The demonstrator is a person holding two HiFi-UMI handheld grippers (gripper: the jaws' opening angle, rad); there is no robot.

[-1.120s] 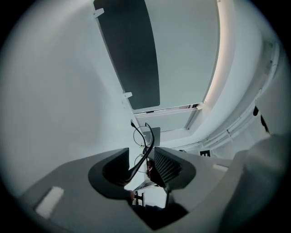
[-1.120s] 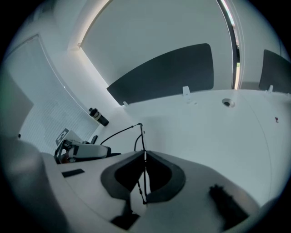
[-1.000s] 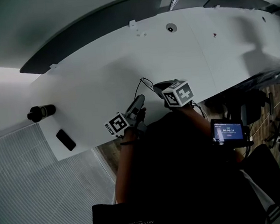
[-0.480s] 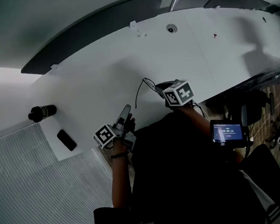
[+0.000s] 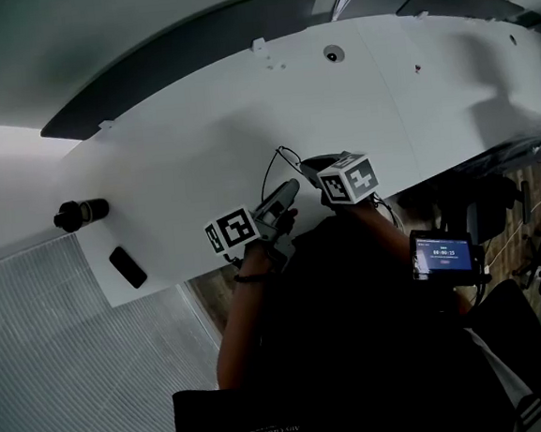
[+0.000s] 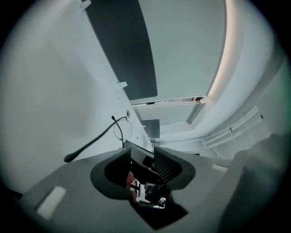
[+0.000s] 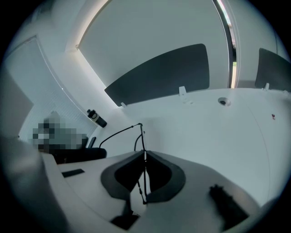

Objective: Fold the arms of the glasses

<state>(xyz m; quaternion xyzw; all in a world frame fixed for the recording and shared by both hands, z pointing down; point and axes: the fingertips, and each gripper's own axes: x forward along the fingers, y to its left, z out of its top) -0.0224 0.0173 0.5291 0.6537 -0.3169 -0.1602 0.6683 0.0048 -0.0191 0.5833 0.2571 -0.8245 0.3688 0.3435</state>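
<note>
White tabletop (image 5: 179, 143) beneath thin wire glasses (image 7: 139, 132). Frame pinched in right tool (image 7: 144, 157) (jaws closed tight on the wire), one arm splayed out to the side. Left tool (image 6: 146, 152) just beside the glasses, jaws wide apart, just now closing slightly, no part of the glasses between them. Dark bottle (image 5: 80, 215) well apart from the glasses, far left.

The white, curved counter (image 5: 198, 141) carries a dark bottle (image 5: 80, 215) at its left end, a black phone (image 5: 127, 267) near it, and a round grommet (image 5: 333, 53) by the far edge.
</note>
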